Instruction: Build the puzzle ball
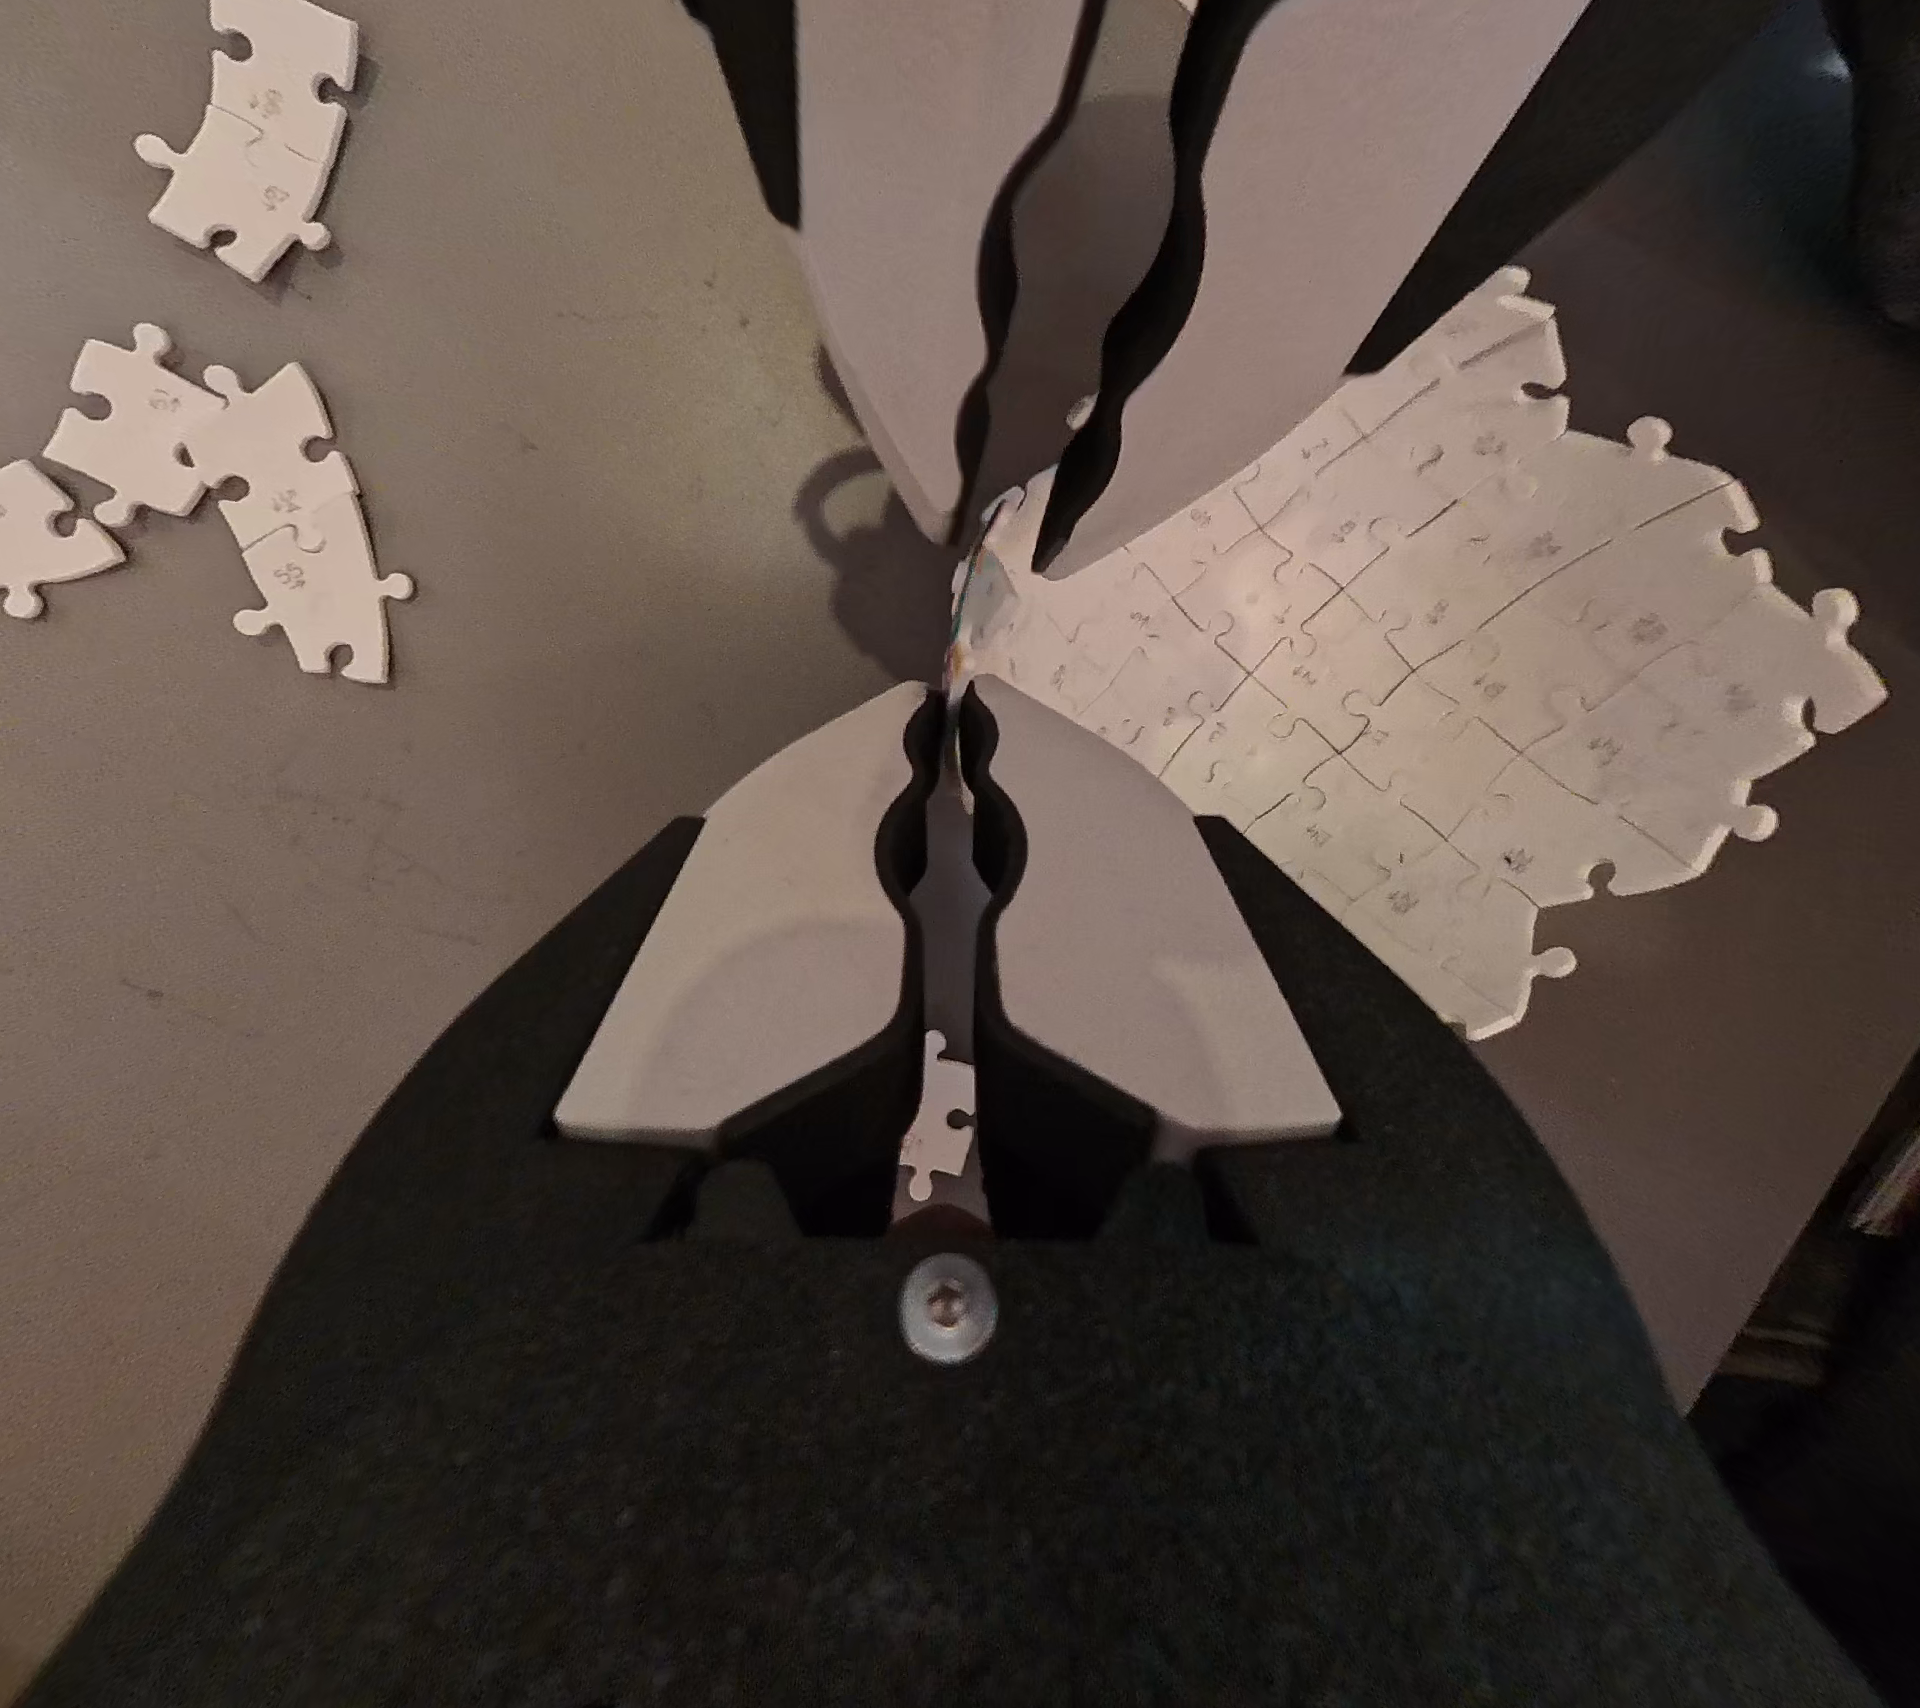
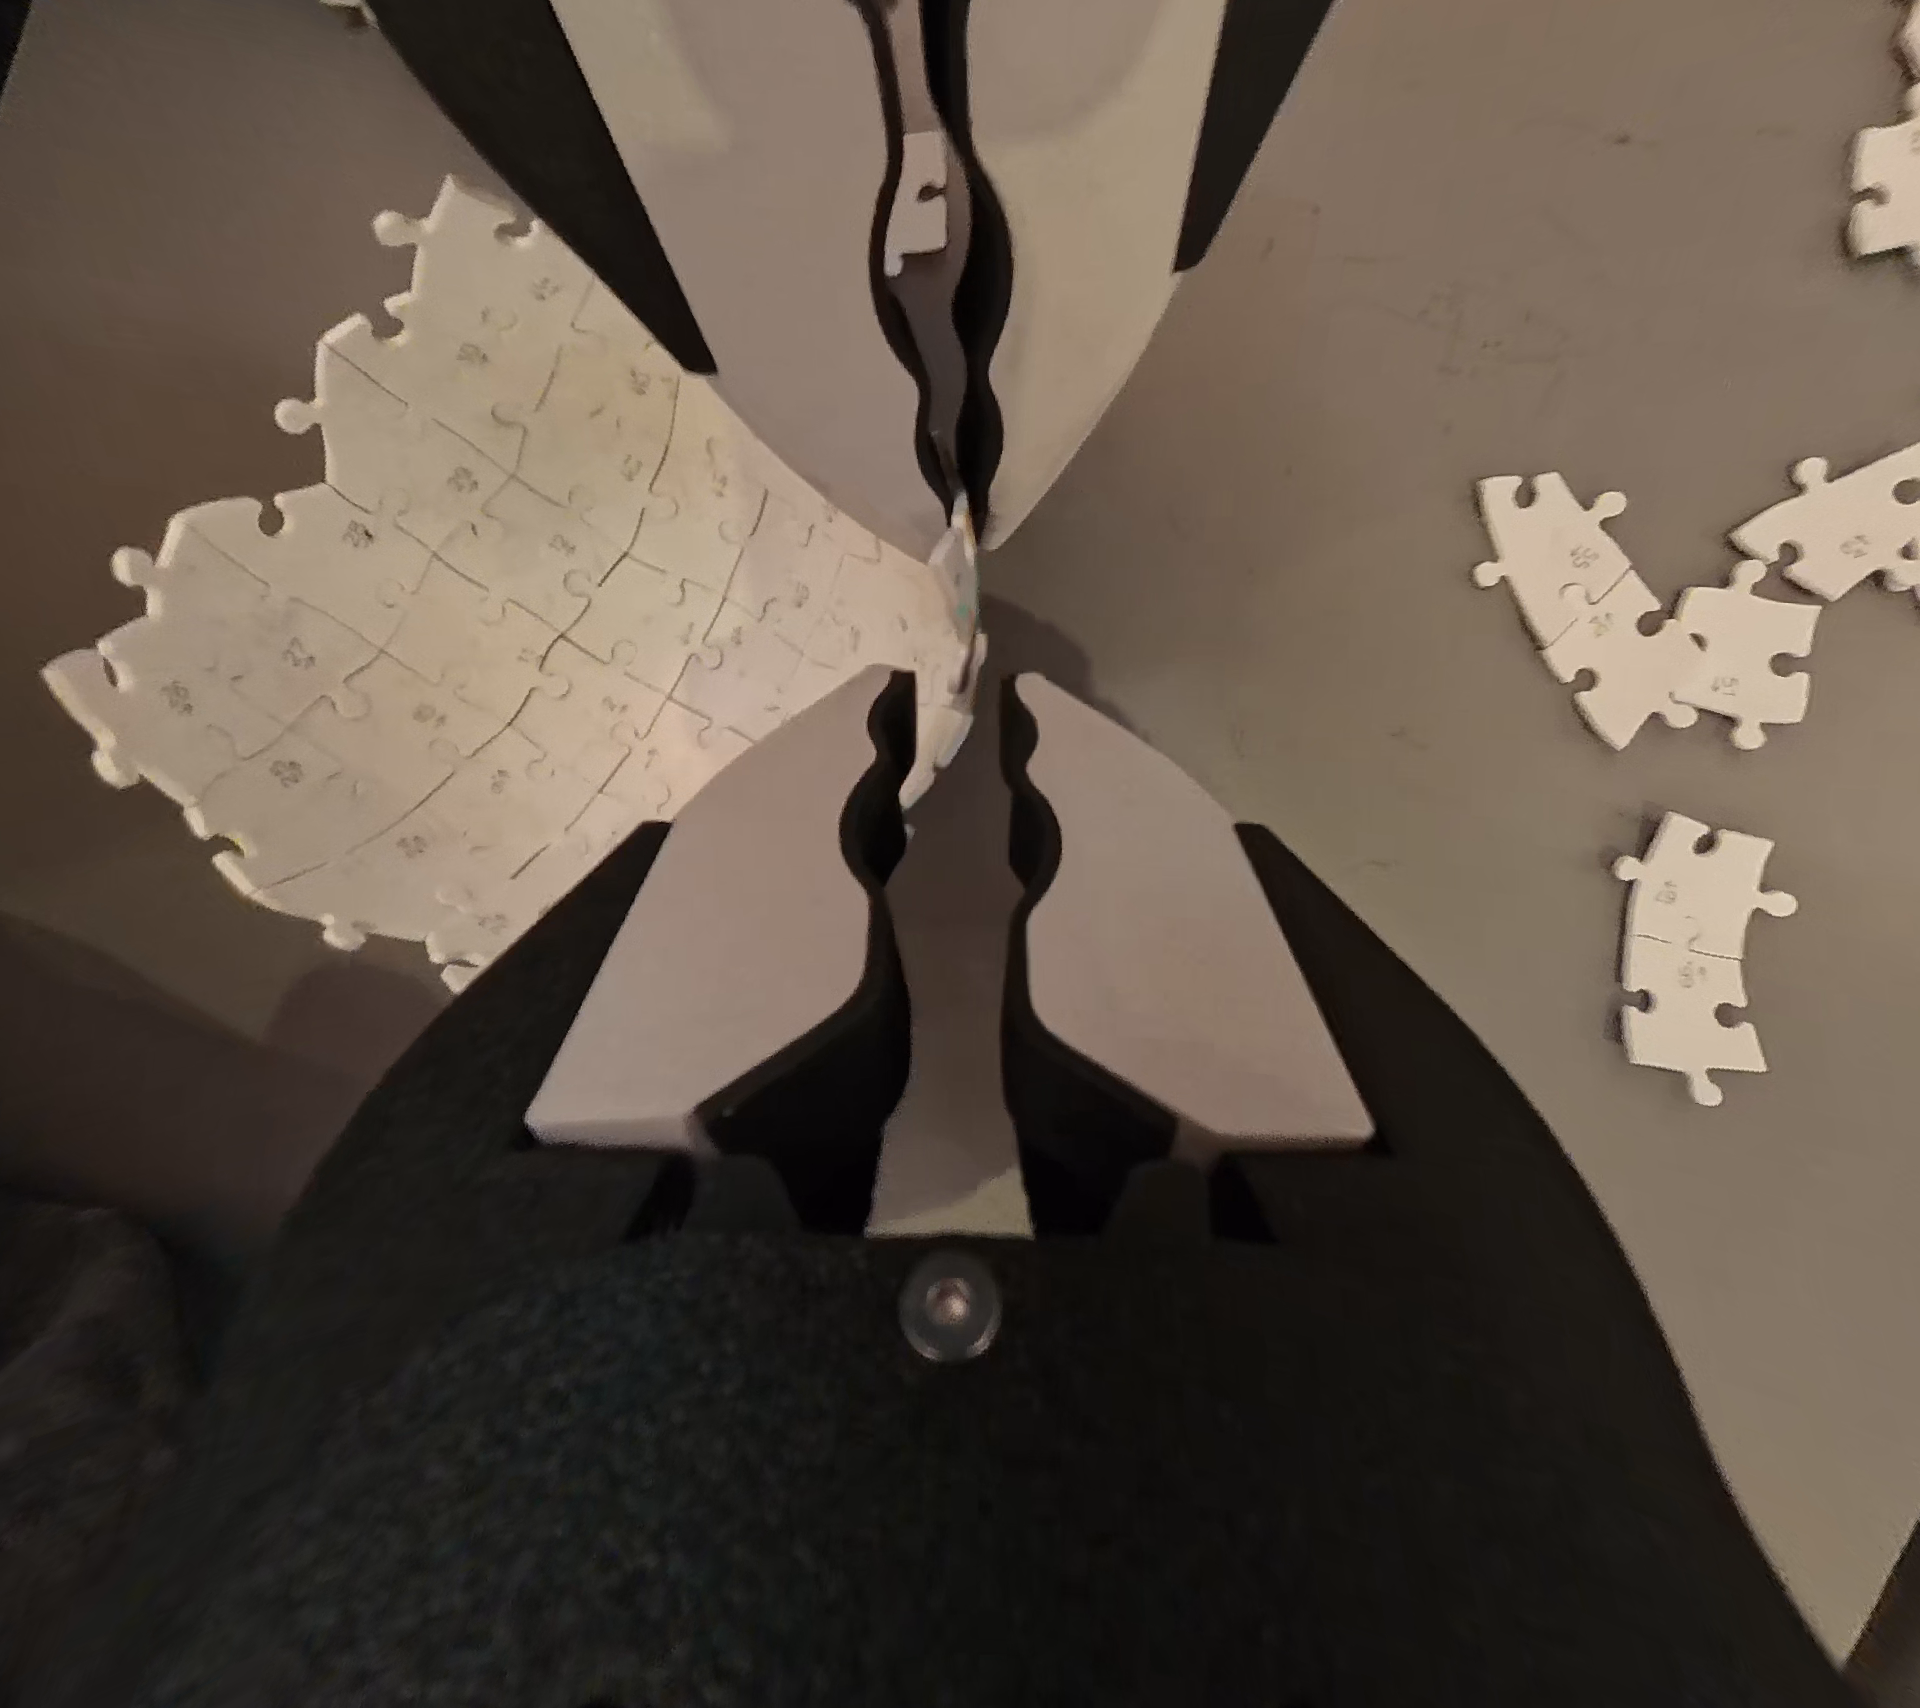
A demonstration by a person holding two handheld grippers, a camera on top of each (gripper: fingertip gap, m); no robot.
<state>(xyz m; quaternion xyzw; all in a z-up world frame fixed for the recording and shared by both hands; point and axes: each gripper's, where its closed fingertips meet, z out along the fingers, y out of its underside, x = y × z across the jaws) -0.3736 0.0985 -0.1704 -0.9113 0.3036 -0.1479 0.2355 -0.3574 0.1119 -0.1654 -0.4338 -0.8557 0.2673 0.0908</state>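
A curved white shell of joined puzzle pieces (image 1: pixel 1455 650) is held edge-on over the grey table; the right wrist view shows it on the left (image 2: pixel 436 619). My left gripper (image 1: pixel 943 702) is shut on the shell's near edge. In the right wrist view it comes in from the top (image 2: pixel 961 505). My right gripper (image 2: pixel 958 692) straddles the same edge with a gap between its fingers and does not clamp it. In the left wrist view it comes in from the top (image 1: pixel 1003 541).
Loose white pieces and small joined strips lie on the table (image 1: pixel 623 827): one strip (image 1: pixel 255 110) and a cluster (image 1: pixel 291 515) to the left, also shown right of the grippers (image 2: pixel 1579 598) (image 2: pixel 1694 952). One piece (image 1: pixel 940 1128) lies under the left gripper. The table edge (image 1: pixel 1766 1243) is close at the right. Less than 4 cm separates the two grippers' tips.
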